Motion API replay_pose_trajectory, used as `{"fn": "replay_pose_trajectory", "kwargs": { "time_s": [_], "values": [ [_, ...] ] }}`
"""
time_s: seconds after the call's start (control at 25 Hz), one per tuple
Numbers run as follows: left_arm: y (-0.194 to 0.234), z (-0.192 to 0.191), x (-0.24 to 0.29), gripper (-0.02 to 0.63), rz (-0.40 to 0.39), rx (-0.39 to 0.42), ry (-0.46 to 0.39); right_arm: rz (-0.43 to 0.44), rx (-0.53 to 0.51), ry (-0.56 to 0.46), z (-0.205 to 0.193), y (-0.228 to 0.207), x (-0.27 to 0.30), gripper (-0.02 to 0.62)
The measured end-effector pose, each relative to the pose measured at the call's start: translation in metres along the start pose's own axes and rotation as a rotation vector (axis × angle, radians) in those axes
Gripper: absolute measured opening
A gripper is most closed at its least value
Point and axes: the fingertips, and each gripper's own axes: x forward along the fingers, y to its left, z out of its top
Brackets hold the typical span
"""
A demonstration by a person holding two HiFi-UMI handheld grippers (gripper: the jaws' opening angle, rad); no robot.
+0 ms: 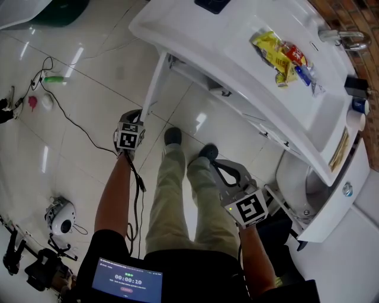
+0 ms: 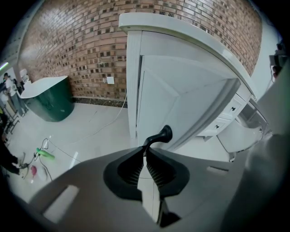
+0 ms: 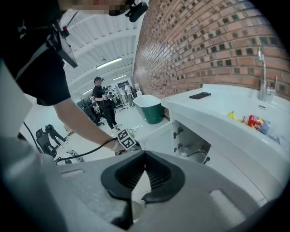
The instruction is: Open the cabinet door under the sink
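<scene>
The white cabinet door (image 1: 155,83) under the sink (image 1: 308,127) stands swung out from the vanity and shows edge-on in the head view. In the left gripper view its inner face (image 2: 181,95) fills the middle, with a black curved handle (image 2: 161,136) on it. My left gripper (image 1: 137,117) is at the door's free edge, its jaws (image 2: 145,152) nearly closed and pinching the end of that handle. My right gripper (image 1: 214,164) hangs over the floor in front of the vanity, away from the door, with tips together (image 3: 142,154) and nothing between them. The right gripper view shows the opened compartment (image 3: 192,147) with pipework.
Snack packets (image 1: 278,56), a phone (image 1: 210,5) and a faucet (image 1: 346,38) are on the countertop. A black cable (image 1: 77,124) and small items lie on the tiled floor at left. A green tub (image 2: 47,102) stands by the brick wall. A person (image 3: 102,99) stands far back.
</scene>
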Motion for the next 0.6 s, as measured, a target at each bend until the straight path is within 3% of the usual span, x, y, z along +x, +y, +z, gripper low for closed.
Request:
{"fn": "replay_pose_trajectory", "kwargs": {
  "time_s": [0.36, 0.6],
  "values": [
    [0.054, 0.012, 0.000, 0.034, -0.057, 0.185, 0.014, 0.020, -0.023, 0.017, 0.013, 0.025, 0.034, -0.008],
    [0.068, 0.009, 0.002, 0.035, -0.078, 0.255, 0.053, 0.016, -0.043, 0.022, 0.025, 0.044, 0.046, -0.008]
  ]
}}
